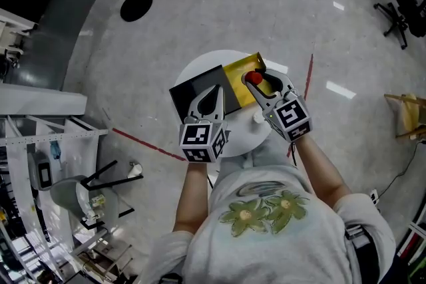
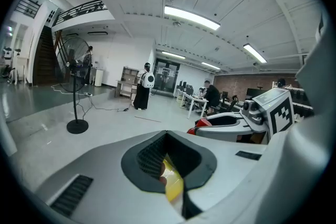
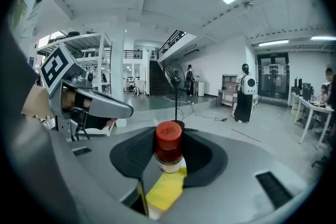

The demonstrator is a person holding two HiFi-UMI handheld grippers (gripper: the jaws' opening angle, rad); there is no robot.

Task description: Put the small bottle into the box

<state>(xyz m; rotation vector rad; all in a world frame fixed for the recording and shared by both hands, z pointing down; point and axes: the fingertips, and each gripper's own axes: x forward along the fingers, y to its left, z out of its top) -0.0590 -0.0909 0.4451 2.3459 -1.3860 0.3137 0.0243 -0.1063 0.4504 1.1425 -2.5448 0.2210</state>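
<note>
Right fingers (image 3: 207, 157) clamp small bottle (image 3: 168, 152), head view shows only cap (image 1: 253, 78); left fingers (image 2: 144, 157) closed

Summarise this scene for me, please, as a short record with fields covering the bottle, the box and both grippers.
Box: open yellow-lined box with a black lid, on a round white table
Bottle: small red-capped bottle, upright between the jaws of the right gripper
Right gripper state: shut on the bottle, holding it over the box
Left gripper: at the black lid's edge; grip unclear
Status: bottle not yet released
</note>
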